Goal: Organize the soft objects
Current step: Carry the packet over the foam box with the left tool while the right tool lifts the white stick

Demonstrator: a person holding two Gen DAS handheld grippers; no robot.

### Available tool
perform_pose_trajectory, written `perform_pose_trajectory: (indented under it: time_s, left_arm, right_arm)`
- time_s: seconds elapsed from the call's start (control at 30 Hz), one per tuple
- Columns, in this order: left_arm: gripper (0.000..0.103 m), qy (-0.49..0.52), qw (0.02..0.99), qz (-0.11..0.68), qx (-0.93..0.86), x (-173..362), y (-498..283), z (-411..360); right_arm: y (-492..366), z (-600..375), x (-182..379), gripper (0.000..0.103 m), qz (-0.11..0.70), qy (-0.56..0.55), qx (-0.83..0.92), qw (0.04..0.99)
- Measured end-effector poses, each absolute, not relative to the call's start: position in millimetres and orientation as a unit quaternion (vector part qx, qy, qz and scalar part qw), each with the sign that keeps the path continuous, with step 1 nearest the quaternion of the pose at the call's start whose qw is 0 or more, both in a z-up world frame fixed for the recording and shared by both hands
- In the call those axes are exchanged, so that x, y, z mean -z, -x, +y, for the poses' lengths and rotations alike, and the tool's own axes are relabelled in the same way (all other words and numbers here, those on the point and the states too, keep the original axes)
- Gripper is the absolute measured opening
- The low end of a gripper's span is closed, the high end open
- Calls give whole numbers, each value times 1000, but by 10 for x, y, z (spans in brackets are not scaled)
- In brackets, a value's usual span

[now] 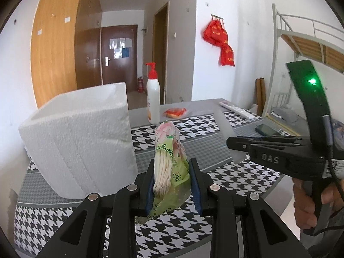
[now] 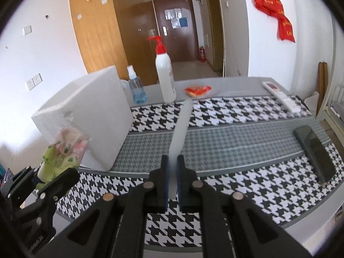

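Observation:
My left gripper (image 1: pixel 172 172) is shut on a green and pink plastic pack of enoki mushrooms (image 1: pixel 168 161), held upright above the houndstooth table. The pack also shows in the right wrist view (image 2: pixel 62 152), next to the white foam box (image 2: pixel 86 118). The foam box (image 1: pixel 81 137) stands just left of the pack, its open top facing up. My right gripper (image 2: pixel 172 163) is shut on a thin white foam lid (image 2: pixel 180 126), held edge-on above the table. The lid (image 1: pixel 228 133) and the right gripper (image 1: pixel 234 145) show at the right of the left wrist view.
A white pump bottle with a red top (image 1: pixel 153 99) and a red-and-orange packet (image 1: pixel 175 112) stand at the table's far side. A blue spray bottle (image 2: pixel 135 86) is behind the box. A white power strip (image 2: pixel 281 96) and a dark phone (image 2: pixel 315 152) lie at the right.

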State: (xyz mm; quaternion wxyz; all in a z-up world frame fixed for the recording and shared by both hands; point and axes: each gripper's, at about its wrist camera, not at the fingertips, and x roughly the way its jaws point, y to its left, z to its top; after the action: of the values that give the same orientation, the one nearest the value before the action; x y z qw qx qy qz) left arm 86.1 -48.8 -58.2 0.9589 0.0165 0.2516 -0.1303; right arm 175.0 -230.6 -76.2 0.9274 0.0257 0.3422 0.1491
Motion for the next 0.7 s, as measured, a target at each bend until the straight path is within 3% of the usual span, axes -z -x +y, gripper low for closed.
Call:
perform_pose_trajectory:
  time_s: [0.7]
  left_arm:
    - [30, -19, 967, 226, 117, 324, -914, -517]
  right_arm:
    - [-1669, -2353, 466, 9, 297, -19, -168, 940]
